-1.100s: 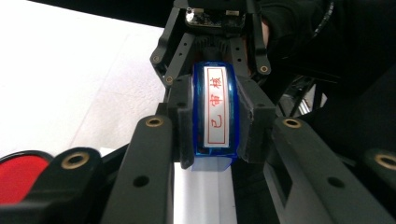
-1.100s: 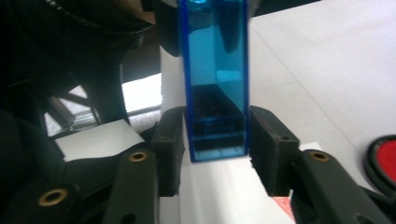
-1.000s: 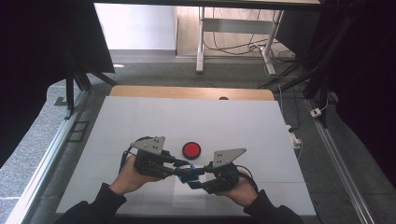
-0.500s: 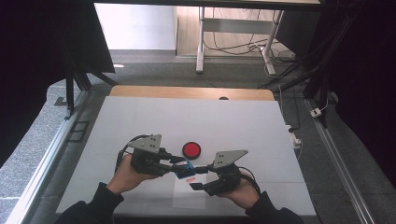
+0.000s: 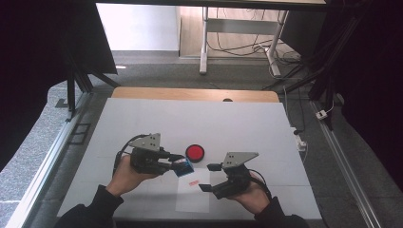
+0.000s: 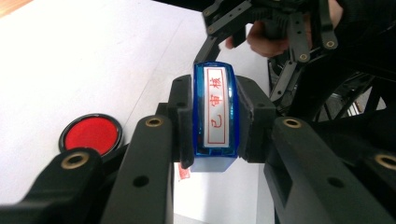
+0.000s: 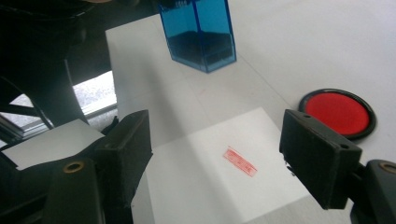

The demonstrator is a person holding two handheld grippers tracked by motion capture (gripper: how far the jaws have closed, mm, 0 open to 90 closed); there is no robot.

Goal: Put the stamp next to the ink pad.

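A blue see-through stamp (image 6: pixel 214 156) with a white label of red characters sits between the black jaws of my left gripper (image 6: pixel 215 100), which is shut on it. In the high view the left gripper (image 5: pixel 178 166) holds the stamp (image 5: pixel 184 168) just above the table, next to a round red ink pad (image 5: pixel 195 152). A white sheet of paper (image 5: pixel 192 202) with a red stamp mark (image 5: pixel 193 182) lies in front. My right gripper (image 5: pixel 209 177) hovers over the sheet; its jaws have just been opening, with nothing between them. In the right gripper view the right gripper (image 7: pixel 224 154) frames the mark (image 7: pixel 240 161).
The white table top (image 5: pixel 247 123) has a wooden strip along its far edge (image 5: pixel 190 94). Metal rails run down both sides. Black curtains hang left and right, and a desk frame with cables stands on the floor behind the table.
The right gripper's jaws have spread apart and it has drawn back a little from the stamp towards the lower right. The left gripper still holds the stamp and has hardly moved.
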